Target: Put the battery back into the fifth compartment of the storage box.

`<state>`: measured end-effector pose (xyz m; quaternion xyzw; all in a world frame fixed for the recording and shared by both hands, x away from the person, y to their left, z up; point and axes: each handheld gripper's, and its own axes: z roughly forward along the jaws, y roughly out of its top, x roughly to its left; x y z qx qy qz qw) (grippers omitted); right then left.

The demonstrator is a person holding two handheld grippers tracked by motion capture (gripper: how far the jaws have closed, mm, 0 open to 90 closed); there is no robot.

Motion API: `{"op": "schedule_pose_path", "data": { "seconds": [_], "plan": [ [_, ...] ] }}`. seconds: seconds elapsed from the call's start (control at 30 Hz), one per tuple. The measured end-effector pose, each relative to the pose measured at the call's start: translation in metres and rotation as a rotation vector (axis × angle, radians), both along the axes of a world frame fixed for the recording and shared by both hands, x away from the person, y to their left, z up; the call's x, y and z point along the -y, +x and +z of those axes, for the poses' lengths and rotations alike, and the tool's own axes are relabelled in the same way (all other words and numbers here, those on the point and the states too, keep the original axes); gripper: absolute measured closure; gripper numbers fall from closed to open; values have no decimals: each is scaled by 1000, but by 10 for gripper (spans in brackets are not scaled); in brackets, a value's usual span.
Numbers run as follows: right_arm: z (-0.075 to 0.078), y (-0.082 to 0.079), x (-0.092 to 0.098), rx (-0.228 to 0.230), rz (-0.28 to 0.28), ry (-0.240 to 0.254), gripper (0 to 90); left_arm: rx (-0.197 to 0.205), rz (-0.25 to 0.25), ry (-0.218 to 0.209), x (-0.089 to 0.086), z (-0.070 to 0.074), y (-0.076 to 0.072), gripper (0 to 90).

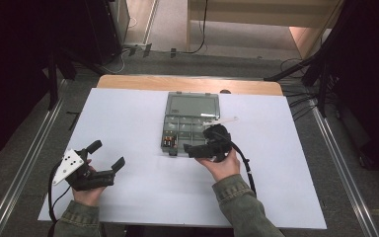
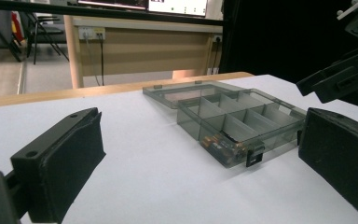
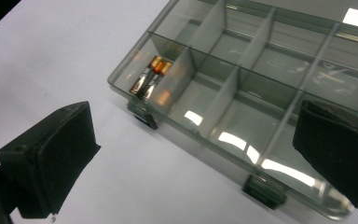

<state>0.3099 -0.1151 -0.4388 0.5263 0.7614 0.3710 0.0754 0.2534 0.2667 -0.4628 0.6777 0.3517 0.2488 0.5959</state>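
— Where the white bench [image 1: 128, 123] is crossed midway, what is seen?
— A smoky clear compartment box [image 1: 190, 129], lid laid back; batteries [image 3: 150, 76] are held in its near-left cell.
— And the claws?
— Left claw [image 1: 107, 154] and right claw [image 3: 191, 154] are spread wide, nothing gripped.

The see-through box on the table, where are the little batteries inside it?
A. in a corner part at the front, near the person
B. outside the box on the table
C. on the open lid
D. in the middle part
A: in the right gripper view the batteries lie in the end compartment of the box's front row, and the high view puts that corner on the person's side.
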Motion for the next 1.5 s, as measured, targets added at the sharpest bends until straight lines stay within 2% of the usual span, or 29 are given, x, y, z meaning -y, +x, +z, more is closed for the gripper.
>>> {"op": "schedule_pose_path", "data": {
  "seconds": [0.17, 0.4, 0.5, 0.73, 0.83, 0.9, 1.03, 1.17, 1.23, 1.4, 1.5],
  "plan": [
    [-4, -6, 17, 33, -18, -6, 1, 1, 2, 5, 0, 0, 0, 0],
    [-9, -15, 44, 45, -42, -14, 1, -1, 6, 7, 0, 0, 0, 0],
    [-13, -22, 57, 71, -51, -15, 1, -1, 7, 9, 0, 0, 0, 0],
    [-23, -37, 91, 78, -80, -48, 1, -2, 8, 16, 1, -1, 0, 0],
    [-26, -43, 104, 97, -98, -55, 1, -3, 11, 19, 1, -1, 0, 0],
    [-28, -47, 113, 106, -99, -47, 1, -3, 12, 25, 1, -1, 0, 0],
    [-32, -53, 128, 130, -91, 1, 1, -4, 15, 28, 1, -1, 0, 0],
    [-36, -63, 142, 207, -78, 53, 1, -3, 20, 31, 1, -1, 0, 0],
    [-36, -69, 147, 256, -75, 58, 1, -3, 22, 33, 1, -1, 0, 0],
    [-39, -84, 161, 400, -97, 86, 0, -1, 24, 40, 2, -1, 0, 0],
    [-41, -92, 168, 463, -127, 90, 0, -2, 27, 42, 2, -1, 0, 0]
  ]
}}
